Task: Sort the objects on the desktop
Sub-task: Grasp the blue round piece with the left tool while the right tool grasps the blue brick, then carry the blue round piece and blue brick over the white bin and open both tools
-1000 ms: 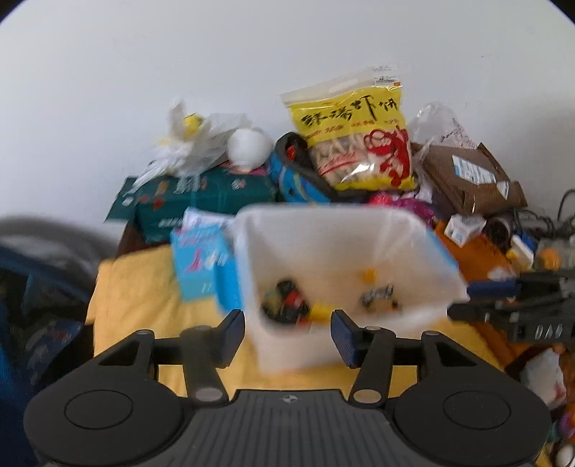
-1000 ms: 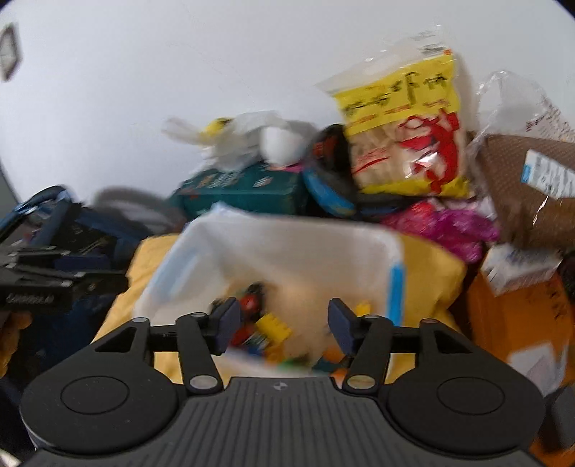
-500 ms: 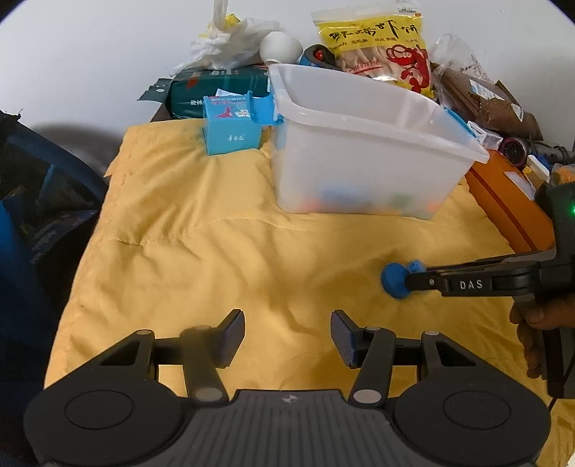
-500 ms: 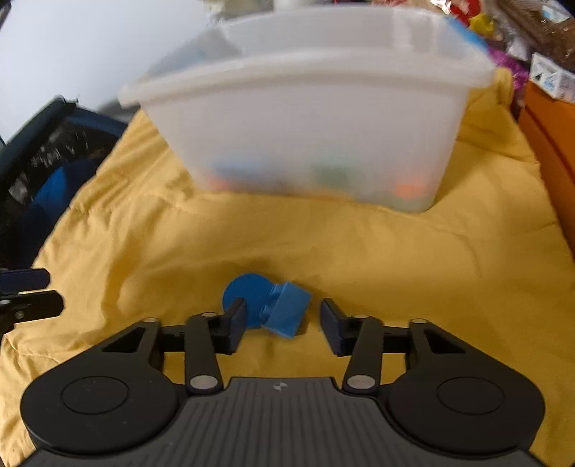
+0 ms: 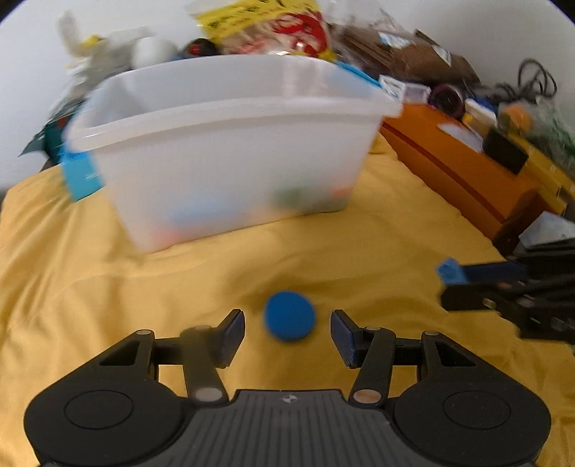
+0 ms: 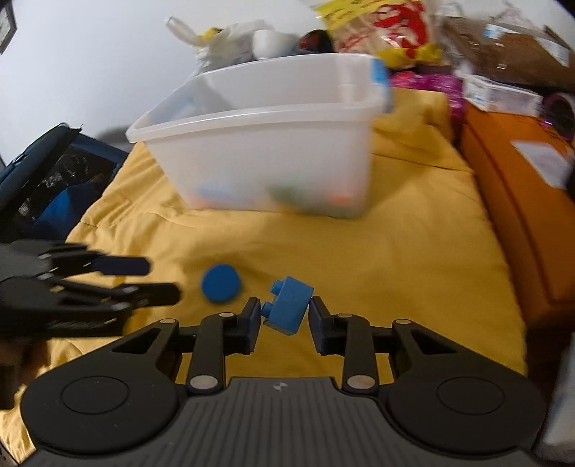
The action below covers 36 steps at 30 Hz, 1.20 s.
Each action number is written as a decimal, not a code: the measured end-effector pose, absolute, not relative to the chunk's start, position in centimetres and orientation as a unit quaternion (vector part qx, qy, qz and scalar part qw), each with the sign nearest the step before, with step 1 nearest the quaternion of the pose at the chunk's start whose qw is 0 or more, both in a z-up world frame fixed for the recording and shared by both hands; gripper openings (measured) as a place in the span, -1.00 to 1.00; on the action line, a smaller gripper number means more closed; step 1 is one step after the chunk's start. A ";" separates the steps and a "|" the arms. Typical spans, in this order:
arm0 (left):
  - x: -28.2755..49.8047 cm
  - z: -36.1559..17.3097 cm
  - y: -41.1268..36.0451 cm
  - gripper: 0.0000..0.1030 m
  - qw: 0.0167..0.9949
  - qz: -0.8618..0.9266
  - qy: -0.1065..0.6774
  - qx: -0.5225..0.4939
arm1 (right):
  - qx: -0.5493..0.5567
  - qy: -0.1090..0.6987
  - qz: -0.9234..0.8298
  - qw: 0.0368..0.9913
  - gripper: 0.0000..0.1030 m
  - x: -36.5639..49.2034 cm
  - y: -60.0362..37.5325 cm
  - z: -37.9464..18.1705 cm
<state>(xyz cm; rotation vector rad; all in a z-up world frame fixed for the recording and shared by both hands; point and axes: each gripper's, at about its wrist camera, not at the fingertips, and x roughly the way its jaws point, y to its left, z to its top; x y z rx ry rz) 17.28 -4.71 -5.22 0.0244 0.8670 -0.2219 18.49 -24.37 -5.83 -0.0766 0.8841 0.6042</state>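
The surface (image 6: 377, 251) was covered by a rumpled yellow cloth, with a plain white wall behind it. A translucent white bin (image 5: 230, 143) stood toward the back of the cloth, and blurred coloured pieces showed through its wall. Behind the bin lay a heap of clutter, including a yellow snack bag (image 6: 381, 25) and a white plastic bag (image 6: 222, 39). An orange box (image 5: 463, 172) ran along the right edge of the cloth.

Your right claw (image 6: 284, 316) was clenched on a blue building brick (image 6: 287, 305), which sat tilted between its pads, studs toward the left pad. Your left claw (image 5: 287, 334) stood released, with a blue round piece (image 5: 289, 316) lying on the cloth between its fingers and clear of both pads.

Only the right wrist view showed the grip on the brick and a dark blue bag (image 6: 46, 179) off the left edge of the cloth. Only the left wrist view showed the tangle of dark cables (image 5: 535, 79) at the far right. From the left view, the brick appeared only as a blurred blue shape at your right claw's tip.
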 end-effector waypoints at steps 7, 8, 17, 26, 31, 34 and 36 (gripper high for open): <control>19.3 -7.6 -5.7 -0.19 0.886 -0.094 0.453 0.002 | -0.015 0.433 0.261 0.862 -0.36 17.9 -27.5 -6.5; 19.3 -7.7 -5.6 -0.19 0.888 -0.094 0.450 0.001 | -0.014 0.434 0.260 0.862 -0.36 17.8 -27.8 -6.5; 17.1 -4.3 -2.8 -0.20 0.901 -0.083 0.425 -0.029 | -0.006 0.422 0.269 0.866 -0.36 17.8 -28.1 -5.6; 16.2 4.6 2.1 -0.20 0.912 -0.061 0.400 -0.070 | -0.011 0.365 0.322 0.873 -0.36 19.9 -24.7 0.6; 18.5 8.4 3.4 -0.20 0.924 -0.052 0.374 -0.066 | -0.010 0.333 0.341 0.879 -0.36 22.8 -22.1 5.0; 20.8 10.2 4.2 -0.20 0.927 -0.045 0.368 -0.064 | -0.022 0.324 0.350 0.879 -0.36 24.7 -20.5 6.9; 22.2 11.1 4.7 -0.20 0.926 -0.040 0.368 -0.069 | -0.036 0.319 0.351 0.879 -0.36 26.1 -19.4 8.0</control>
